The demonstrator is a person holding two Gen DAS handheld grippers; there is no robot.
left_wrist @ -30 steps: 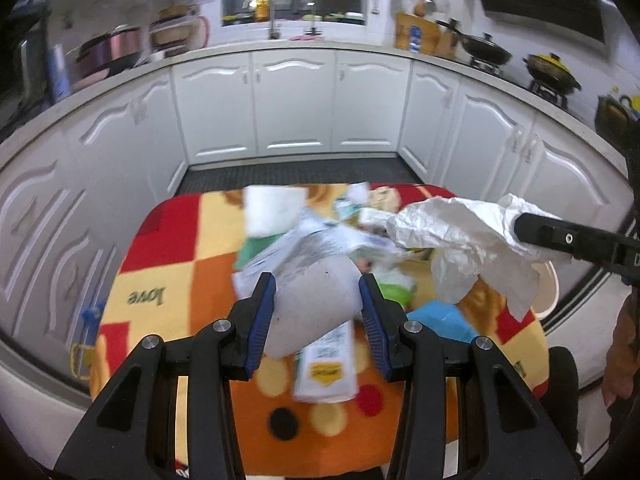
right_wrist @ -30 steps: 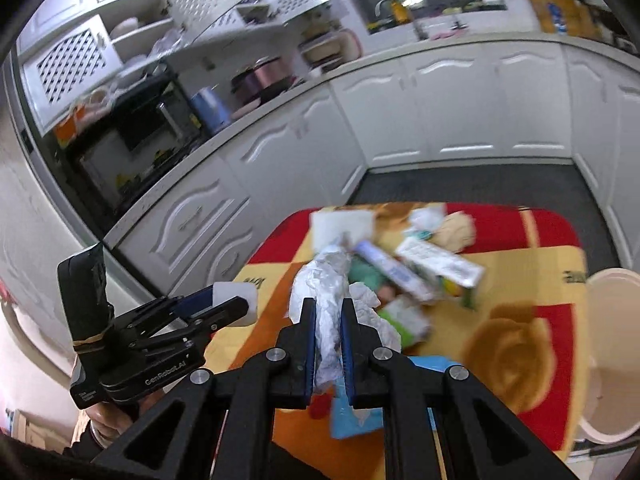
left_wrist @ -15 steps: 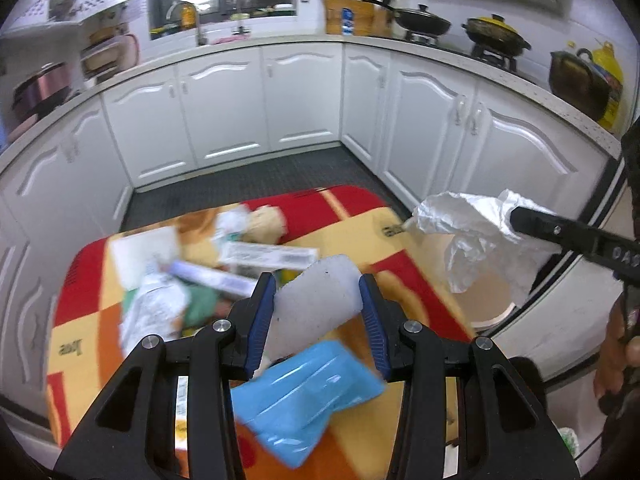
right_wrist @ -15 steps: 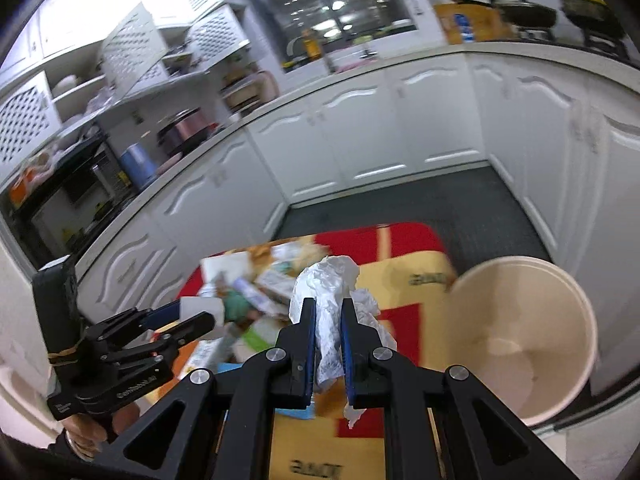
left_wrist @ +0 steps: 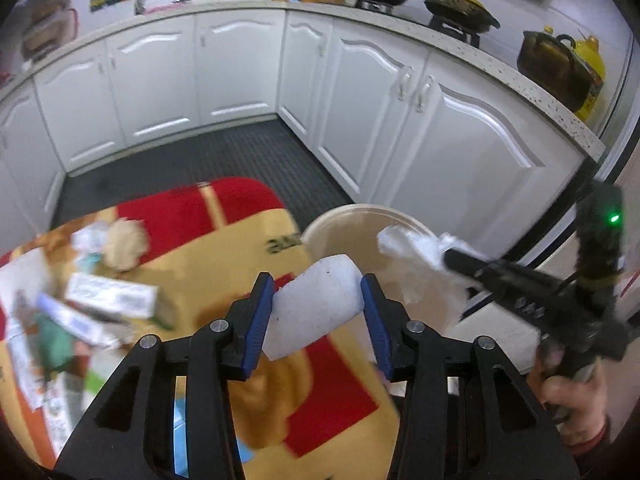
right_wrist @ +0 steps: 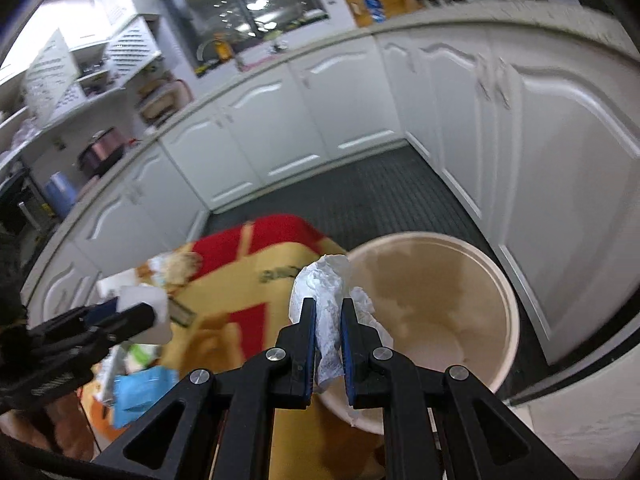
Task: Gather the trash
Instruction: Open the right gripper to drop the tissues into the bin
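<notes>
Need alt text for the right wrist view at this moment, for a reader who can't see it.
The right tongs grip a crumpled white wrapper at the near rim of an open beige bin. To the left, the left tongs hold a white sponge-like block over a red-and-yellow cloth strewn with trash.

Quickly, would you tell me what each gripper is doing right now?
Left gripper: shut on white pad.
Right gripper: shut on crumpled wrapper.

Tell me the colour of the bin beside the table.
Cream or pale beige, the trash bin shows best in the right wrist view.
</notes>
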